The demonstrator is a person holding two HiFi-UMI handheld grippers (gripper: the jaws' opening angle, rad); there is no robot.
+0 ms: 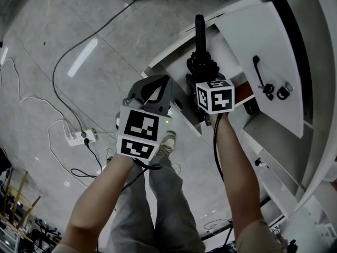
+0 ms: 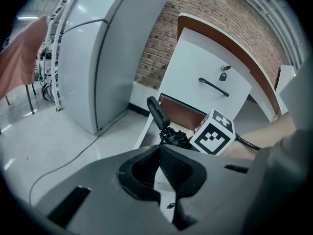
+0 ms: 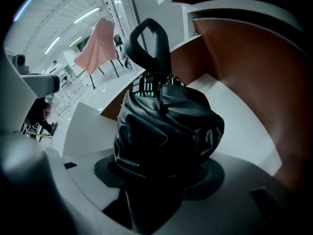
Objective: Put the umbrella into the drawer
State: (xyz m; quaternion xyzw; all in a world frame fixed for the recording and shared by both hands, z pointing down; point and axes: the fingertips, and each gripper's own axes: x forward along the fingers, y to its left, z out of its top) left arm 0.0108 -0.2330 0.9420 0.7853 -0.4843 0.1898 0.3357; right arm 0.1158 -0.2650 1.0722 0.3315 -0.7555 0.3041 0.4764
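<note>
The left gripper (image 2: 159,153) has its jaws closed pad to pad with nothing between them, and it hangs just outside the drawer (image 2: 178,112), on the side of the drawer's open front. Beside it, the right gripper (image 3: 161,175) is clamped on the umbrella (image 3: 166,126), its jaws pressing the bunched black canopy from both sides. The right gripper view shows the folded cloth bulging out past the jaws, with the handle (image 3: 149,38) at the end away from the gripper. In the head view the right gripper (image 1: 202,73) reaches over the drawer's rim (image 1: 174,54). The umbrella (image 1: 200,41) lies above the drawer's opening, handle towards the far side. Whether it touches the drawer's white floor cannot be told. The drawer is pulled out, and its brown inner walls rise around that floor. Below the drawer's front, on the floor (image 1: 105,15), stand the person's grey trousers (image 1: 158,204) and a shoe (image 1: 167,141). Farther out from the drawer a power strip (image 1: 79,137) lies among loose cables (image 1: 63,62). Above the drawer, in the left gripper view, is a white front (image 2: 195,67) with a black pull (image 2: 213,87) and a lock (image 2: 224,75) over it. A brick wall (image 2: 195,18) is behind the drawer, and a tall grey cabinet (image 2: 98,58) stands well to its left. A pink cloth (image 3: 100,38) hangs far beyond the drawer.
</note>
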